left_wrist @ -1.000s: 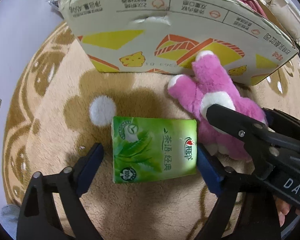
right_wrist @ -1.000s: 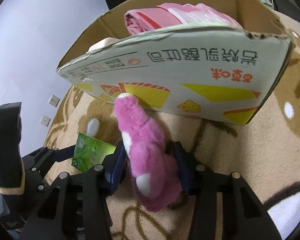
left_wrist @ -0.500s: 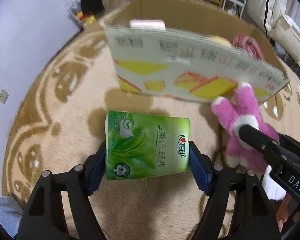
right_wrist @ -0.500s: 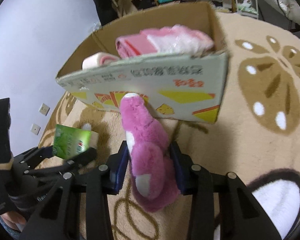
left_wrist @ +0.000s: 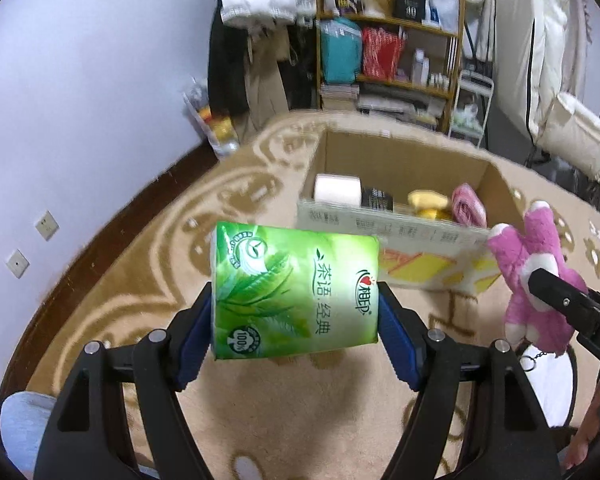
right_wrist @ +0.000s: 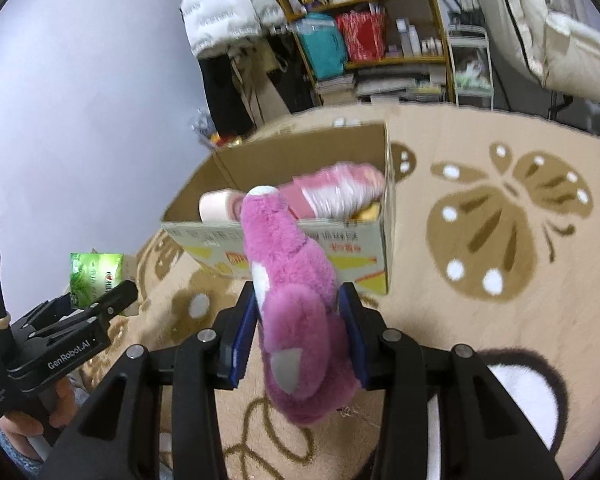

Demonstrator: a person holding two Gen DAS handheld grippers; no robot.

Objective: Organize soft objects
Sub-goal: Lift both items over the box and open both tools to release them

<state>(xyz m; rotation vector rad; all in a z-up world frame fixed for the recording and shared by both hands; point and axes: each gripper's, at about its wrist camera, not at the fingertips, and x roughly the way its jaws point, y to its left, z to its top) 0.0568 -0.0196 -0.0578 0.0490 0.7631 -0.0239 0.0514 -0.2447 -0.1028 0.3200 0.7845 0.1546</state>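
Both hands are loaded at once here, which makes sense if the goal is to drop two soft things into the box in one trip. The left gripper (left_wrist: 296, 336) has its fingers (left_wrist: 194, 340) clamped on the short ends of the green tissue pack (left_wrist: 294, 292), the blue pads pressing on either side, so the printed face points up at the camera and the pack sits flat across the gap. Holding it by the ends like that seems sensible to me, since a soft pack would buckle if you pinched it in the middle.

The right gripper (right_wrist: 298, 334) is closed narrow around the body of the pink plush toy (right_wrist: 296, 300), pads squashing into the fur. The plush sticks out forward past the fingertips, its white-tipped end pointing toward the box, with a little keychain dangling underneath.

Both things hang in the air above the carpet (right_wrist: 500, 360), on the near side of the cardboard box (left_wrist: 400, 236) and not yet over it. The box is open on top and already has stuff in it: a white paper roll (left_wrist: 338, 189), something yellow (left_wrist: 428, 200), and a pink bundle (right_wrist: 340, 190) in clear wrap.

My guess is the carry-over is the step in hand, and the free room looks tight on the plush side.
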